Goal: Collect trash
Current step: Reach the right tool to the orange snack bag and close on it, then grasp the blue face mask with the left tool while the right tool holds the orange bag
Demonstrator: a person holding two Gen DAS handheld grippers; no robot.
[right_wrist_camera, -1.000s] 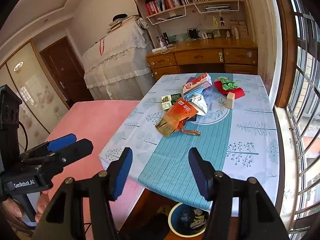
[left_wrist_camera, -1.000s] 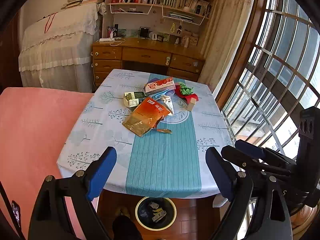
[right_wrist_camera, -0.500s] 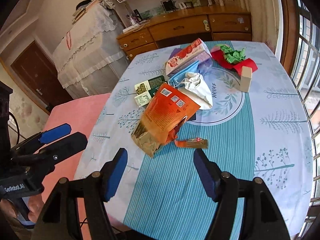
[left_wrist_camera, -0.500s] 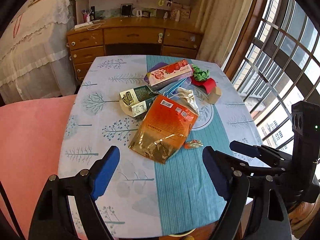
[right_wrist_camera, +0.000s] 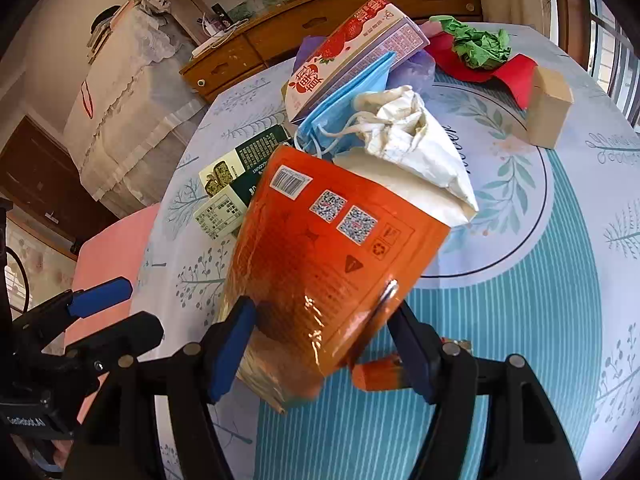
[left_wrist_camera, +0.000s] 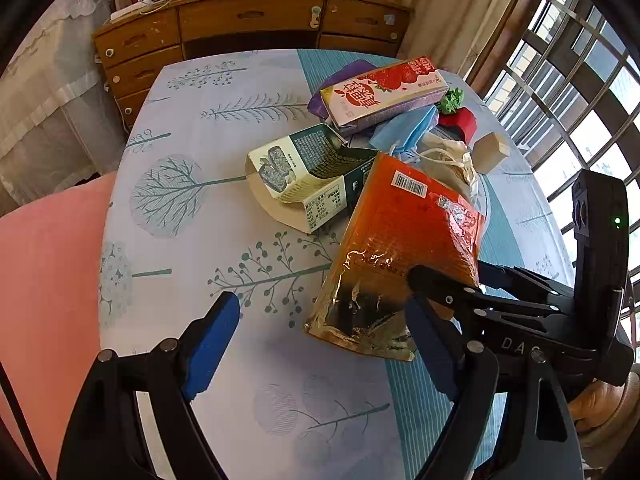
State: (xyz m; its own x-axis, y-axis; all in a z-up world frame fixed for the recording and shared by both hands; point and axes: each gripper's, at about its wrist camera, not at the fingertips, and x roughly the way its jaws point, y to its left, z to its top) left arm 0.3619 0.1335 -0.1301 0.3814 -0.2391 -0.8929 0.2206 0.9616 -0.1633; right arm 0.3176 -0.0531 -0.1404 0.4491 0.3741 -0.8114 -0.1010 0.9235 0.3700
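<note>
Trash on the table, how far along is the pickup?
Barely begun. No item looks removed from the table yet. In hand: the right tongs straddle the orange foil bag, fingers at both sides, not clearly clamped. The left tongs hang open. Left: strawberry carton, green-and-cream box, blue mask, white bag, green crumpled paper.

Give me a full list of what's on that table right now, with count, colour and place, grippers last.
Snack bag: 1, orange, near edge, between right fingers.
Torn strip: 1, orange, beside bag.
Green box: 1, green-cream, left of bag.
Strawberry carton: 1, pink-red, far side.
Mask: 1, blue, under carton.
Pouch: 1, white, behind bag.
Wooden block: 1, tan, right.
Crumpled paper: 1, green, on red sheet.
Left gripper: open, empty.
Right gripper: open around bag.
</note>
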